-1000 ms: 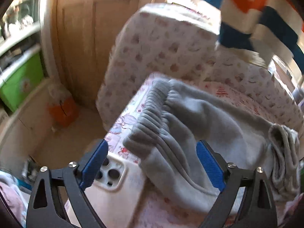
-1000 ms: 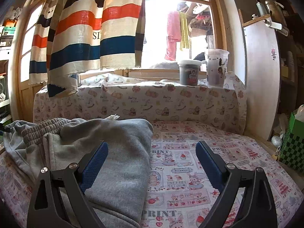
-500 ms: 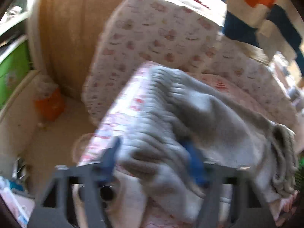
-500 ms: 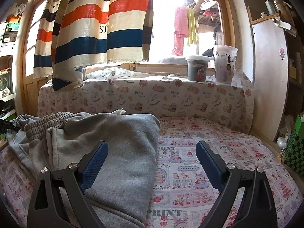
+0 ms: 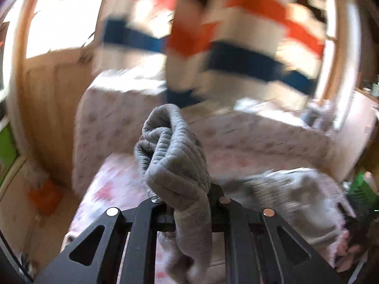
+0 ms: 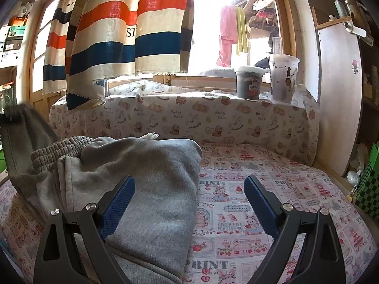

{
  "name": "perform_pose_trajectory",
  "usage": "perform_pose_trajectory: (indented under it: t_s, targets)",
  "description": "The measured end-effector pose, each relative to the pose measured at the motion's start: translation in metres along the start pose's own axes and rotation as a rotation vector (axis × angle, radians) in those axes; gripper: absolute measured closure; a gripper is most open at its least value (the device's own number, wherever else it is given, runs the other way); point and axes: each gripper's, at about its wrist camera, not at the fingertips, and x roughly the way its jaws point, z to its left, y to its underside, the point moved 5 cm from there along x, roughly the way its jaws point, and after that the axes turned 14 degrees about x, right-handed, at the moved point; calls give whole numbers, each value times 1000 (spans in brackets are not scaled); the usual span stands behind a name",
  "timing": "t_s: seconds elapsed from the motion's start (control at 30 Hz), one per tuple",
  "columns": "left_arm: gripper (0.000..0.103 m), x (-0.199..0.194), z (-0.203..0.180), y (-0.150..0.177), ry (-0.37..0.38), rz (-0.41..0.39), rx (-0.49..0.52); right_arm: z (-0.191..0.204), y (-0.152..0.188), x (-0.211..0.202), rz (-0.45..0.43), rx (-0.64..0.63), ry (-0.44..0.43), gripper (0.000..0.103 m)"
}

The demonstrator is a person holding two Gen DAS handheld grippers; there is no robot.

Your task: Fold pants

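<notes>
Grey sweatpants [image 6: 151, 177] lie folded on the printed mattress [image 6: 272, 189]. In the left wrist view my left gripper [image 5: 189, 196] has its jaws closing, and the ribbed waistband [image 5: 175, 161] is bunched between them and lifted clear of the bed; the fabric hides the pads. The other end of the pants [image 5: 291, 189] still rests on the mattress. In the right wrist view the raised part of the pants [image 6: 21, 132] hangs at the far left. My right gripper [image 6: 189, 189] stands open and low over the folded edge, its left finger above the cloth, holding nothing.
A padded printed backrest [image 6: 189, 116] lines the far side of the bed. A striped curtain [image 6: 132, 30] hangs over the window. Two cups [image 6: 248, 80] stand on the sill. A green checked bag [image 6: 369, 184] sits at the right, a wooden door [image 5: 52, 108] at the left.
My left gripper went from open around the waistband to closed on it, then rose and carried it up off the mattress. The right gripper has stayed in place, open.
</notes>
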Motion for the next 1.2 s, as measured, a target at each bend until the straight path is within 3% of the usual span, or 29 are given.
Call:
perform_pose_trajectory:
  t_s: [0.23,0.37,0.53,0.63,0.7,0.8,0.9,0.97,1.03,1.13,1.2]
  targets:
    - [91,-19,-136,-83,190,-142,185,0,1,2,15,7,2,9]
    - [91,-10,-204,-97,294,-156,254,-6,-1,3,24,39,5,9]
    - [91,23,-274,-65,400,-80,313,-26,-6,-7,-27,142,16,9]
    - [91,52,-300,-29,414,7,349,-33,-7,-3,-7,174,36,9]
    - [91,69,-305,-7,397,49,359,-37,-7,-2,-2,192,48,9]
    - [91,80,-291,18,412,62,298,-47,-8,-1,3,235,46,9]
    - [91,82,-302,38,379,65,383,-50,-8,1,19,251,43,9]
    - [80,76,-314,44,324,20,458,-48,-7,2,21,238,43,9]
    - [46,63,-324,49,349,-35,505,-44,-7,0,12,219,40,9]
    - [34,41,-329,56,368,-113,522,-40,-8,-2,1,199,36,9]
    - [30,26,-328,61,282,-172,567,-39,-8,-3,-1,194,31,9]
